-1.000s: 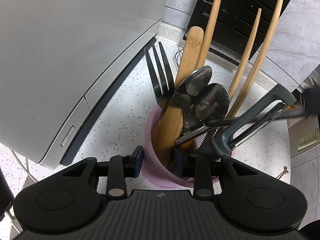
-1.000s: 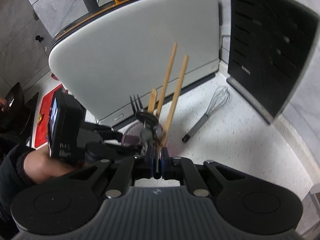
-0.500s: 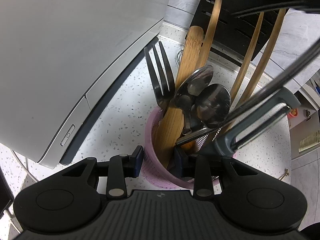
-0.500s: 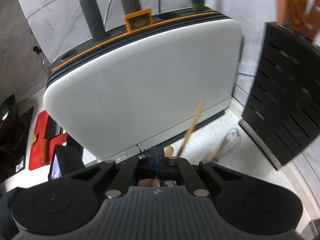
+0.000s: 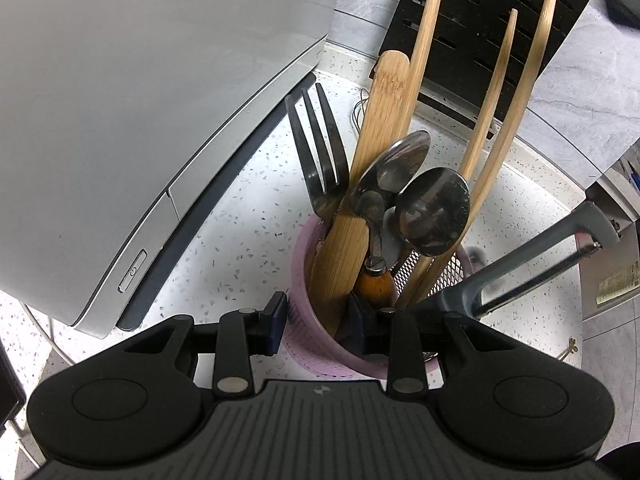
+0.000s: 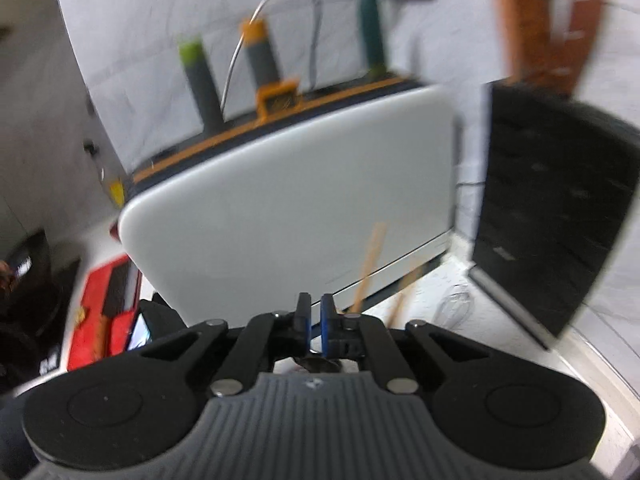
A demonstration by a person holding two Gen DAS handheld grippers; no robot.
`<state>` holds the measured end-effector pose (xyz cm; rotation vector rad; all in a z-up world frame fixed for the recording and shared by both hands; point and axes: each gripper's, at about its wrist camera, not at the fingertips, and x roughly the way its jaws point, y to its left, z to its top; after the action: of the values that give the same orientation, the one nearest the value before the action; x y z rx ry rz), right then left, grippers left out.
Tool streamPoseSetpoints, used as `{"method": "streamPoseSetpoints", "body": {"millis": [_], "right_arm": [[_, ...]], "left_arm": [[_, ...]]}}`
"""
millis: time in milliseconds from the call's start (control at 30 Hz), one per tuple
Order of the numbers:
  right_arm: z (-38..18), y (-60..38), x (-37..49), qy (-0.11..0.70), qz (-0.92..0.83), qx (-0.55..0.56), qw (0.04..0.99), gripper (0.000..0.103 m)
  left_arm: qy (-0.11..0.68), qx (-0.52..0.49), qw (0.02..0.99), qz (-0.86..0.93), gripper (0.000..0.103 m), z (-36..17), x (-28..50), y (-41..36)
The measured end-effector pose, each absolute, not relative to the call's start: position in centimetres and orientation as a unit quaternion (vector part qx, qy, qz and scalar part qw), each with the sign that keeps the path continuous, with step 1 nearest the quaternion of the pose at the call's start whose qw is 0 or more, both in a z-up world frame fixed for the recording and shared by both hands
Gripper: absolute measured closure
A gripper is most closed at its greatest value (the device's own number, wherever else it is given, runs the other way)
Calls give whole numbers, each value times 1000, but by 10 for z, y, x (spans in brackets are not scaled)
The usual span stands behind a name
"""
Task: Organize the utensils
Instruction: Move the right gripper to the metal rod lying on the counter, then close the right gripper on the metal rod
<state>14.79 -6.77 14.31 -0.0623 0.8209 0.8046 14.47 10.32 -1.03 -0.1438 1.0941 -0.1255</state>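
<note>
White speckled counter [image 5: 248, 216] beneath me. My left gripper [image 5: 318, 320] pinches the pink cup's [image 5: 316, 344] wall at lower centre; the peeler [image 5: 520, 268] now rests inside, released, and my right gripper [image 6: 315, 322], nearly shut and empty, has lifted away.

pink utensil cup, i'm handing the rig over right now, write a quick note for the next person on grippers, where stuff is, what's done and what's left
Left gripper: clamped on the near wall of the pink utensil cup, one finger outside, one inside, steadying it.
Right gripper: jaws nearly shut with nothing visible between them, raised in front of the white appliance; view blurred.
In the cup: fork, two spoons, bamboo spatula, chopsticks, grey peeler leaning out over the right rim.
Done: these utensils are in the cup.
Left: a whisk lies on the counter by the black rack; probably next.
</note>
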Motion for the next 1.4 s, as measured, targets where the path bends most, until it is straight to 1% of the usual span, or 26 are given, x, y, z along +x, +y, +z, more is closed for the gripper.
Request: {"method": "streamPoseSetpoints", "body": {"millis": [33, 67, 133, 200, 267, 300, 367, 467, 633, 767, 900, 967, 1000, 1033, 1067, 1133, 1200, 1333, 1367, 1400], "right_arm": [[144, -83, 145, 385, 375, -21, 843, 96], [143, -100, 142, 384, 365, -14, 848, 87], [130, -132, 138, 407, 343, 8, 847, 77], [93, -166, 136, 464, 324, 54, 823, 77], [43, -195, 125, 524, 280, 104, 798, 77], [19, -207, 118, 545, 245, 114, 793, 77], [-10, -226, 109, 561, 187, 121, 797, 77], [-21, -251, 115, 566, 131, 126, 804, 77], [-16, -249, 140, 588, 99, 108, 796, 73], [-23, -242, 156, 610, 84, 96, 782, 73], [-39, -218, 168, 636, 65, 37, 768, 74], [-40, -202, 169, 635, 63, -3, 770, 74], [-39, -198, 168, 636, 65, -15, 769, 76], [-40, -193, 170, 636, 69, -32, 768, 83], [-41, -185, 171, 633, 73, -57, 769, 87], [-42, -171, 174, 629, 97, -98, 765, 86], [-42, -164, 176, 632, 129, -114, 755, 86], [-44, -155, 180, 649, 141, -140, 735, 84], [-44, -153, 180, 652, 143, -144, 731, 85], [-44, -149, 180, 651, 145, -152, 729, 89]], "left_arm": [[519, -69, 850, -60, 66, -10, 145, 104], [519, -69, 850, -61, 66, -11, 144, 104], [519, -73, 850, -62, 65, -11, 144, 106], [519, -76, 849, -65, 65, -11, 145, 109], [519, -75, 849, -66, 65, -11, 145, 110], [519, -74, 849, -66, 65, -11, 145, 111], [518, -75, 849, -65, 65, -12, 145, 111], [519, -73, 849, -64, 65, -11, 145, 109], [520, -67, 849, -62, 66, -10, 145, 106], [520, -68, 849, -64, 66, -9, 144, 106], [519, -72, 849, -67, 66, -9, 143, 108], [518, -72, 849, -68, 66, -8, 143, 109], [519, -72, 849, -68, 66, -8, 143, 109], [519, -72, 849, -68, 66, -8, 143, 109], [519, -72, 849, -68, 66, -8, 143, 109], [518, -72, 849, -69, 66, -8, 143, 109], [518, -73, 850, -70, 66, -8, 142, 109], [518, -74, 849, -70, 66, -8, 143, 110], [518, -73, 849, -70, 66, -8, 143, 110], [518, -72, 849, -69, 66, -8, 143, 109]]}}
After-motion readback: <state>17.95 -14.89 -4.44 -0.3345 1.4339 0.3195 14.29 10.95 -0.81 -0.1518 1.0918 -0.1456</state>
